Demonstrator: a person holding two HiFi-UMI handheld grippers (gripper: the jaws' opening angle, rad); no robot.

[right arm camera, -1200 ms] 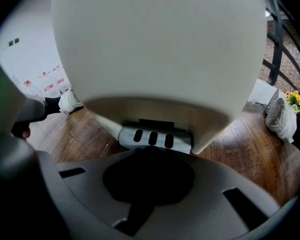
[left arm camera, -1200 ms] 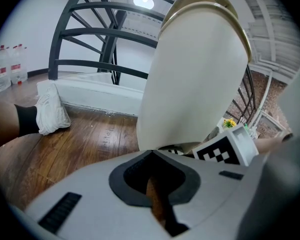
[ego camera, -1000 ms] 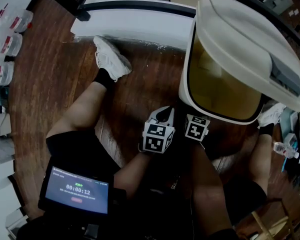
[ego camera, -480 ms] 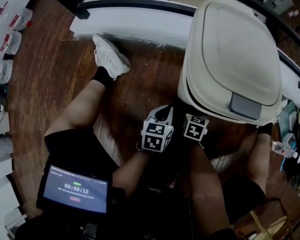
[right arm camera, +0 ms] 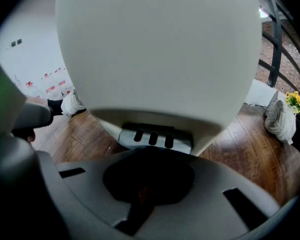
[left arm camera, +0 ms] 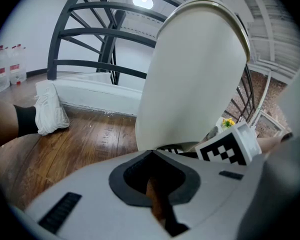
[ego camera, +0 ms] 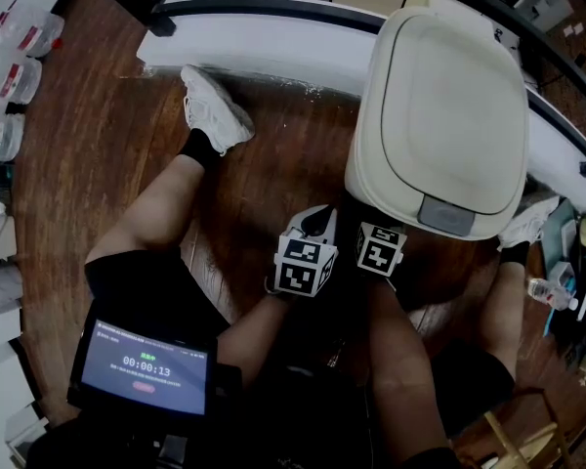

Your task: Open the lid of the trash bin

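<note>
- I am holding my right gripper [right arm camera: 142, 196] with its jaws pressed together and nothing caught between them; only a dark slit is showing where they meet.
- I am keeping my left gripper [left arm camera: 152, 186] the same way, jaws together and empty, with a sliver of wooden floor [ego camera: 273, 174] showing through the seam.
- Just beyond my right jaws, the grey foot pedal [right arm camera: 155, 135] with its three slots is sitting at the base of the trash bin [ego camera: 439, 115]. I cannot tell whether I am touching it.
- The bin is standing upright straight ahead of my right gripper, filling its view. From my left gripper it is lying ahead and off to the right, so I am judging the right one nearer and better lined up.
- The lid [ego camera: 449, 86] is lying flat and closed on the bin, with its long side running away from me. Its grey tab [ego camera: 447, 213] is facing me on the near edge, above both grippers.
- I am guessing the hinge is on the far side, so the near edge should be the one to rise, either by pushing the pedal down or by lifting at the tab.
</note>
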